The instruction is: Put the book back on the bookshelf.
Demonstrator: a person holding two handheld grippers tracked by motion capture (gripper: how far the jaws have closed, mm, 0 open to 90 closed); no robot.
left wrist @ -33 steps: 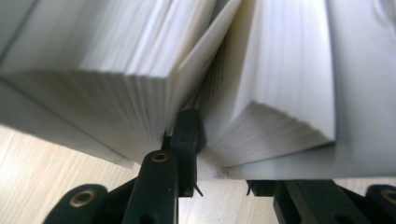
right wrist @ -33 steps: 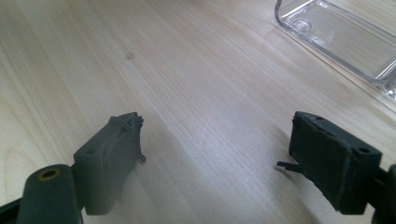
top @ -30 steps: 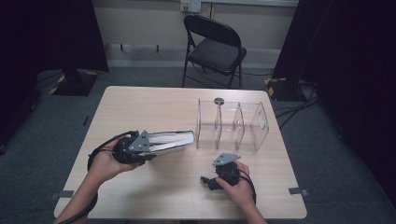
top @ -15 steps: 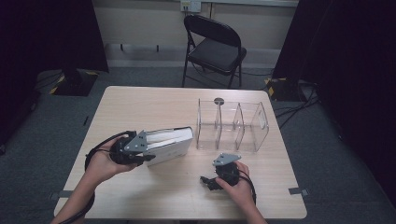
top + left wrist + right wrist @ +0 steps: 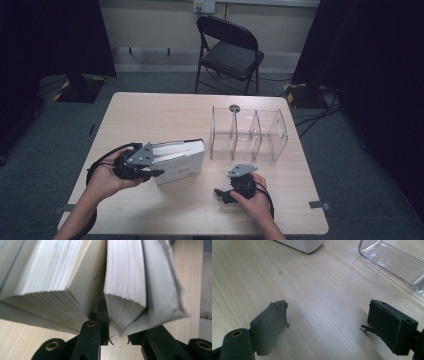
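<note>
Left gripper (image 5: 159, 165) clamped on thick white paperback book (image 5: 181, 160), lifted; clear acrylic 3-slot divider rack (image 5: 248, 134) unfilled. Right gripper (image 5: 327, 317) open, idle on table. Insertion left.

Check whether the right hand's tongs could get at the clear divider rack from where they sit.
Probably yes: the right tongs are open and hold nothing, resting just in front of the clear divider rack, with bare table between them. The book lies off to the side.

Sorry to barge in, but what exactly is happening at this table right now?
A person works with a gripper in each hand. The left gripper is shut on a white book, holding it near a clear divided rack on the table. The right gripper hovers over bare wood, jaws open and holding nothing.
</note>
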